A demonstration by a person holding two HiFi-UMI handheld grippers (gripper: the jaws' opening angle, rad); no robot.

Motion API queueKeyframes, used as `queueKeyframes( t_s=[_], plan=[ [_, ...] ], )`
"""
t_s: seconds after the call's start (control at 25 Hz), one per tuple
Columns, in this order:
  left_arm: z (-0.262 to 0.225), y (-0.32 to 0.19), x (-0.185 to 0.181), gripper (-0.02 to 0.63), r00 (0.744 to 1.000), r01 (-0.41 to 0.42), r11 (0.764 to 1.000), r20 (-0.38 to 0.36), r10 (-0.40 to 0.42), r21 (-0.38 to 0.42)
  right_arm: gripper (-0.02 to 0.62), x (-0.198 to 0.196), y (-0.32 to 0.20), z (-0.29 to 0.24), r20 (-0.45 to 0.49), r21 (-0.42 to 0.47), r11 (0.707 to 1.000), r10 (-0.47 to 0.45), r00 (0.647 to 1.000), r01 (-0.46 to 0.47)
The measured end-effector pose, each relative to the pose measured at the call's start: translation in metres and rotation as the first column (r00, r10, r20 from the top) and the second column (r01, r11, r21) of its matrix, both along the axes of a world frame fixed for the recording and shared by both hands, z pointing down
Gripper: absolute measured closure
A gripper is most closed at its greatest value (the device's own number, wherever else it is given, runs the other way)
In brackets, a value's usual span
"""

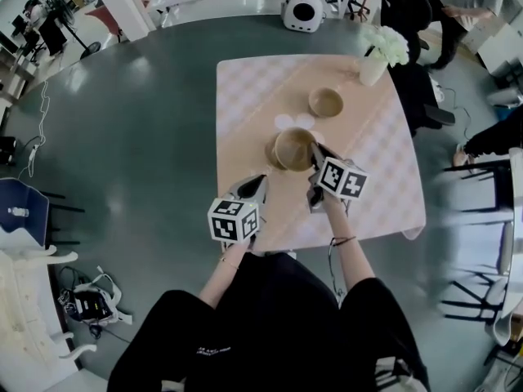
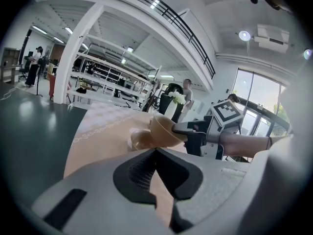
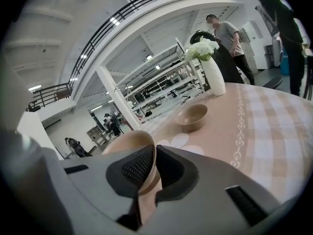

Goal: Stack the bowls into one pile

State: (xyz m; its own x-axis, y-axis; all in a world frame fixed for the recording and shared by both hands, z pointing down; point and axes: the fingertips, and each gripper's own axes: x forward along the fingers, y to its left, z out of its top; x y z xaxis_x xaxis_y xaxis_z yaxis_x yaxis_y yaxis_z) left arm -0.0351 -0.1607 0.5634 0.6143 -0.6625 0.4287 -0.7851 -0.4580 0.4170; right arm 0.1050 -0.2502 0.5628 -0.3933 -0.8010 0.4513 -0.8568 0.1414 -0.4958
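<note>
Three tan bowls are on or over the pink-clothed table [image 1: 384,178]. My right gripper [image 1: 315,152] is shut on the right rim of one bowl [image 1: 294,148], which hangs tilted above the table; in the right gripper view the rim [image 3: 129,142] sits pinched between the pads. A second bowl [image 1: 271,153] rests on the cloth just left of and partly under the held one, also seen in the left gripper view [image 2: 139,140]. The third bowl [image 1: 326,101] stands farther back. My left gripper [image 1: 256,184] hovers near the front edge, jaws shut and empty [image 2: 156,151].
A white vase of flowers [image 1: 377,60] stands at the table's far right corner. Two pale round spots [image 1: 294,121] show on the cloth between the bowls. Chairs [image 1: 482,178] stand to the right, and people are in the background.
</note>
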Motion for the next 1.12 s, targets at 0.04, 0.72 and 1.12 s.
queueKeyframes(
  t_s=[0.04,0.72,1.12],
  plan=[
    [0.001,0.0,-0.002,0.609,1.0,0.003,1.0,0.001,-0.003,-0.003,0.586,-0.005,-0.001,0.002,-0.017,-0.002,1.0,-0.014,1.0,0.014],
    [0.008,-0.006,-0.018,0.609,0.999,0.038,0.999,0.01,-0.038,-0.026,0.579,-0.036,-0.022,0.038,-0.279,-0.047,0.991,-0.136,0.95,0.128],
    [0.014,-0.007,-0.016,0.609,0.999,0.04,0.999,0.008,-0.04,-0.033,0.519,-0.038,-0.024,0.045,-0.418,0.007,0.983,-0.166,0.893,0.186]
  ],
)
